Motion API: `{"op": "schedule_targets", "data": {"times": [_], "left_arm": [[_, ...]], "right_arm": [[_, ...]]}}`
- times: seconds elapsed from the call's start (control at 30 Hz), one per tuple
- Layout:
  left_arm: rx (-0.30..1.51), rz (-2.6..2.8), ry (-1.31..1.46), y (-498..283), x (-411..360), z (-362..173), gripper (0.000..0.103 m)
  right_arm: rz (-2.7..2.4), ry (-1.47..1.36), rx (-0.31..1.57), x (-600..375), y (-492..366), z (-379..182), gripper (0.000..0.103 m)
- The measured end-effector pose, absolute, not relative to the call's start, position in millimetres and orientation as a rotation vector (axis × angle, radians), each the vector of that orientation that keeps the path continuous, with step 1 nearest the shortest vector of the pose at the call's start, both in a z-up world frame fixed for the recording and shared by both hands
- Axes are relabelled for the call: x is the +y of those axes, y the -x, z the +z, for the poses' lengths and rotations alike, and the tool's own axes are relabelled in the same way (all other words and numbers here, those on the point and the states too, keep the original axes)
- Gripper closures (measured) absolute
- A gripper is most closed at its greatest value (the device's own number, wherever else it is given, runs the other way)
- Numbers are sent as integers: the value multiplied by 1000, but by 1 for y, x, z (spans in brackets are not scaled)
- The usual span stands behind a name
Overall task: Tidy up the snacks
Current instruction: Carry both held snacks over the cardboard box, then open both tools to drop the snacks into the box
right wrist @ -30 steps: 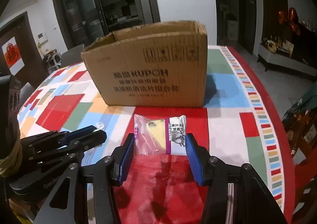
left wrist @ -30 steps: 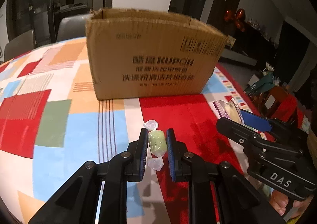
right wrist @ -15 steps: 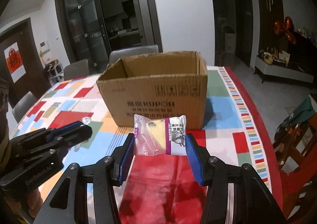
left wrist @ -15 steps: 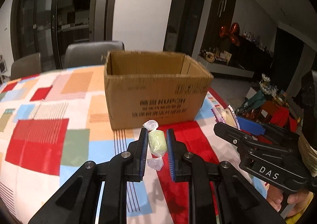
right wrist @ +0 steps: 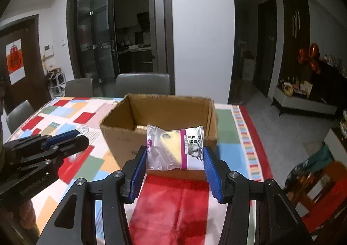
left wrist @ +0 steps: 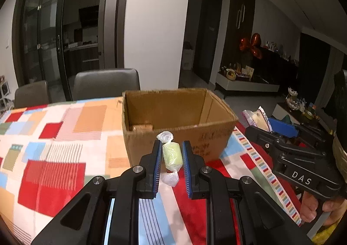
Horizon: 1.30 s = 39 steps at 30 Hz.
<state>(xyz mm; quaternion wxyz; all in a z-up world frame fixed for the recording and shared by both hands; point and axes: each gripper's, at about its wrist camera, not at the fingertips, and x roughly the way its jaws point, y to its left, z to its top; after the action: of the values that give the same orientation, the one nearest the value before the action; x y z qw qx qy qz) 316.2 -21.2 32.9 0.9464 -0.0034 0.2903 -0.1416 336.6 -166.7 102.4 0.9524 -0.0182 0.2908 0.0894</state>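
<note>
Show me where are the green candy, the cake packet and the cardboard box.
green candy [left wrist: 172,155], left wrist view, on its green middle.
cake packet [right wrist: 175,148], right wrist view, on its clear front.
cardboard box [left wrist: 213,139], left wrist view, on its front wall.

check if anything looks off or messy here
Nothing stands out. The cardboard box sits upright and open on the table. The left tool holds a green candy, the right tool a wrapped pastry, both intact.

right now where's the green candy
In the left wrist view the green candy sits clamped between the fingers of the left hand-held gripper, raised in front of the near wall of the open cardboard box.
</note>
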Motion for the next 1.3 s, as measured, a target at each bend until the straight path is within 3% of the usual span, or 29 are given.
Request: {"op": "schedule_targets", "data": {"times": [0.83,0.87,0.9,0.97,1.07,1.3], "left_arm": [[735,-312,-2,-441,-35,43,83],[738,-306,-8,-444,-36,42,81],[742,-298,-14,-448,-37,42,70],[737,-280,-18,-454,-39,44,61],[730,-250,-26,-451,-37,43,60],[714,-175,-63,-424,-33,44,45]], "right_arm": [[217,44,726,-170,-462,118,51],[216,37,733,-171,-466,116,51],[220,28,741,-172,-470,115,50],[212,15,772,-175,-476,110,38],[189,17,776,-176,-475,104,34],[176,25,800,-177,-452,102,33]]}}
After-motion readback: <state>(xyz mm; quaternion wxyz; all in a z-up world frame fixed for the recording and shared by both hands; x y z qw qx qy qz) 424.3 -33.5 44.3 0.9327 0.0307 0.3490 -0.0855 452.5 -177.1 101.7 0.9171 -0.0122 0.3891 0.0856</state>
